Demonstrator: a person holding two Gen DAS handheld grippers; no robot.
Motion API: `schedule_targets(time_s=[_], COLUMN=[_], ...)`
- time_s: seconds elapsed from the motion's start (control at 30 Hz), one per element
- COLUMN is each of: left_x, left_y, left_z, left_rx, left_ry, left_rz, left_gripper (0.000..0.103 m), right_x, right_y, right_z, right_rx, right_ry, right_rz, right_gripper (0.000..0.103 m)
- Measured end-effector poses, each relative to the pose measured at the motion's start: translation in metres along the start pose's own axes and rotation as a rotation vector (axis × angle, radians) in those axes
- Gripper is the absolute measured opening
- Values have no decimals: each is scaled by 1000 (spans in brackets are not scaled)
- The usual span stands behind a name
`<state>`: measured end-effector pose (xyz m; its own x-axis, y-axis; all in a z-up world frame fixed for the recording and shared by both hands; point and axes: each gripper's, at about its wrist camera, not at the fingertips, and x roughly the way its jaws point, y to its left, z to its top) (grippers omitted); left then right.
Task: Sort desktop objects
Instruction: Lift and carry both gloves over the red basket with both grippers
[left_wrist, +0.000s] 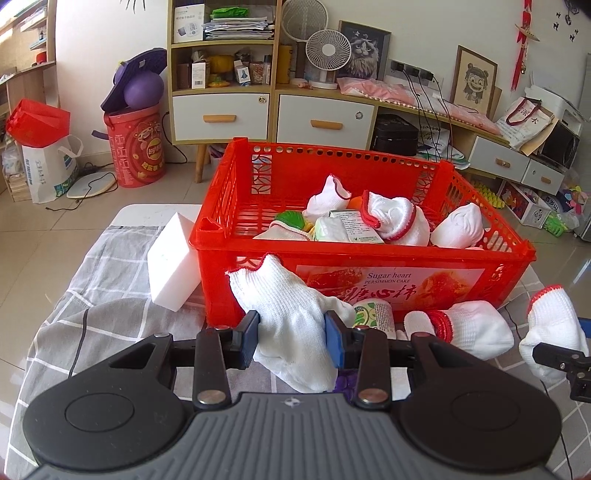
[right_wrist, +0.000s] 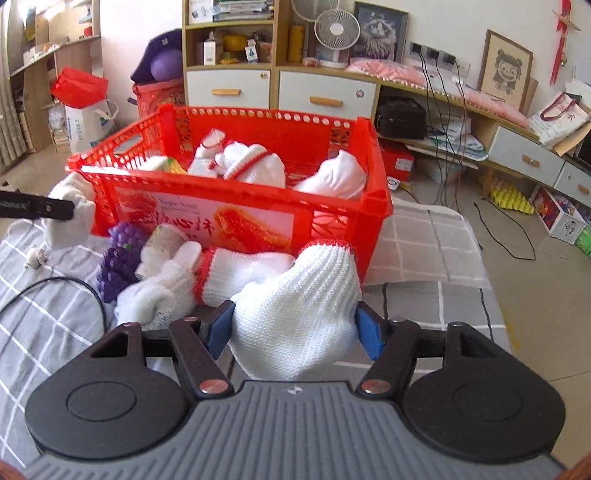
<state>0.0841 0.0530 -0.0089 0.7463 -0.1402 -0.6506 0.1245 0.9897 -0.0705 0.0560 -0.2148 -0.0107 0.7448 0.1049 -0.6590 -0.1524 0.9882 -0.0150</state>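
Checked cloth (right_wrist: 424, 236) bare right of red crate (left_wrist: 369, 258), each hand-held gripper (left_wrist: 291, 332) (right_wrist: 293, 328) clamping a white glove (left_wrist: 291, 317) (right_wrist: 295, 314) before its front wall

Crate (left_wrist: 369, 258) on table (left_wrist: 110, 295), rear-centre. In crate: gloves (left_wrist: 391, 218), carton (left_wrist: 347, 230). Foam block (left_wrist: 171, 258) left of crate, touching its wall. Before crate: cup (left_wrist: 373, 314), bundled gloves (left_wrist: 469, 325), toy grapes (right_wrist: 122, 254). Shelf unit (left_wrist: 221, 74) behind crate, across floor.

Red crate (left_wrist: 369, 258) label reads "Sugar heart PERSIMMON CAKE".
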Motion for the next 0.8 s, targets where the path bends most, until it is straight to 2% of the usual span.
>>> schedule_targets(time_s=[0.33, 0.8], left_x=[-5, -4], left_y=[-21, -34], left_z=[5, 19], left_rx=[22, 10], left_ry=[-48, -101], left_rz=[1, 3], left_gripper=[40, 40], right_x=[-23, -17], right_y=[34, 30], right_z=[21, 47], right_rx=[-80, 6], right_ry=[-136, -217], right_rz=[11, 12], right_gripper=[67, 67])
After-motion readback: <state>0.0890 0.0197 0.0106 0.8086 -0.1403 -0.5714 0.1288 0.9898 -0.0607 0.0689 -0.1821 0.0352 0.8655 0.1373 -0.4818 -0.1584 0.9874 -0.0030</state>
